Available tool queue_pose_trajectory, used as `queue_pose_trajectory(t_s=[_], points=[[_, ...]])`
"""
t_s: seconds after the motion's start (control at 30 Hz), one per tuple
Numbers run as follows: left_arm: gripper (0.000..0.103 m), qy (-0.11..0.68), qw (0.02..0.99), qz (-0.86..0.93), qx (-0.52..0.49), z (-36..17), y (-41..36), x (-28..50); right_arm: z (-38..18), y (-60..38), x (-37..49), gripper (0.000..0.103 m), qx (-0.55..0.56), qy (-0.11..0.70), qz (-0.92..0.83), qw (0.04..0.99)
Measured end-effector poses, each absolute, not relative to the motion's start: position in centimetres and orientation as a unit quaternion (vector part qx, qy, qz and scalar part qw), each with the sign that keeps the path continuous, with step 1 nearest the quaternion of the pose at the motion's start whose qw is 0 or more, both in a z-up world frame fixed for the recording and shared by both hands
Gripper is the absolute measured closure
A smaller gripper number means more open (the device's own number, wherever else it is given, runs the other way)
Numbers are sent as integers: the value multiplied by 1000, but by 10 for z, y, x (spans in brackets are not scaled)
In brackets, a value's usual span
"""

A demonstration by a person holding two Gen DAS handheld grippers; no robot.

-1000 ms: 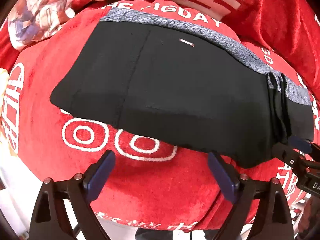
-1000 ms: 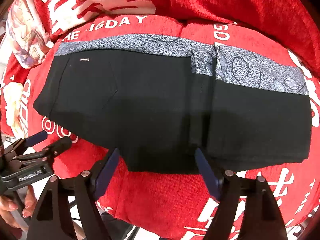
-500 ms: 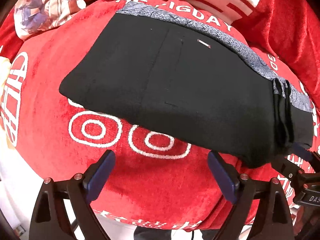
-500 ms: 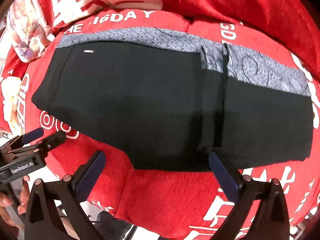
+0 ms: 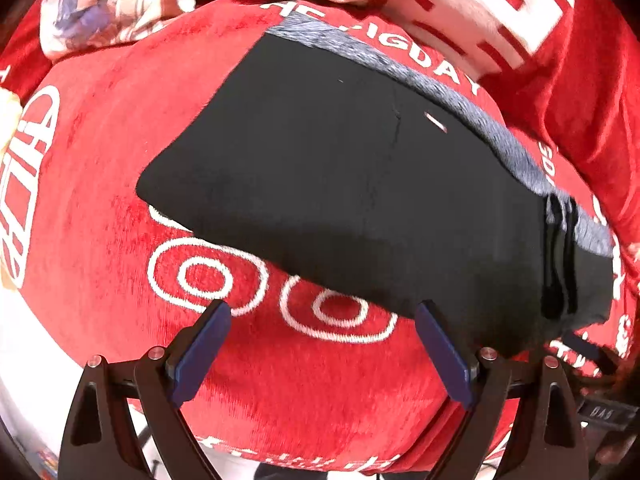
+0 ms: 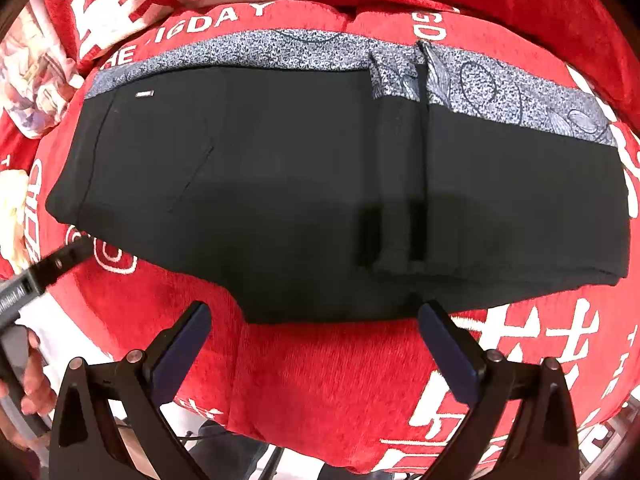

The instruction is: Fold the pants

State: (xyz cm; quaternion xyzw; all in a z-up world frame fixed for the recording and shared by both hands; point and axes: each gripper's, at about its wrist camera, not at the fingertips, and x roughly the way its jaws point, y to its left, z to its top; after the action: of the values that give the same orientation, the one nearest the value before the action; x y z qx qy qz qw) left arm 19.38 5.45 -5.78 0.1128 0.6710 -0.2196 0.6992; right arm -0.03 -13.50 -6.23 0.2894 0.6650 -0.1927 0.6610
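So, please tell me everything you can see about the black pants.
The black pants lie folded flat on the red plush cover, as a long low bundle. The cloth looks smooth and matte. A grey patterned band runs along the far edge, with a small pale label near one end. Right of the middle, a folded edge crosses the bundle, so layers overlap there. Seams of a pocket show at the left. Neither claw touches them; only the cover does.

black pants [image 6: 304,200] on red blanket [image 6: 328,380]
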Motion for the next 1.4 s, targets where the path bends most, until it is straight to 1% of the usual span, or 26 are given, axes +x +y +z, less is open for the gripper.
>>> queue_pose_trajectory(t_s=[0.4,0.6,0.83,1.2,1.27,1.4], points=[[9,681,694,-218,82,-60,68,202,-64,-128,14,0,293,666,-191,658],[9,689,688,-227,9,-59,91,212,-70,-121,15,0,302,669,-188,653],[9,680,682,-265,-42,-59,97,223,-73,-117,12,0,308,668,-186,651],[9,671,662,-285,-175,-82,101,245,-88,-107,8,0,308,669,-174,654],[9,671,661,-280,-187,-83,102,247,-89,-104,8,0,309,668,-171,655],[9,665,672,-274,-177,-72,96,243,-86,-105,4,0,310,669,-169,655]])
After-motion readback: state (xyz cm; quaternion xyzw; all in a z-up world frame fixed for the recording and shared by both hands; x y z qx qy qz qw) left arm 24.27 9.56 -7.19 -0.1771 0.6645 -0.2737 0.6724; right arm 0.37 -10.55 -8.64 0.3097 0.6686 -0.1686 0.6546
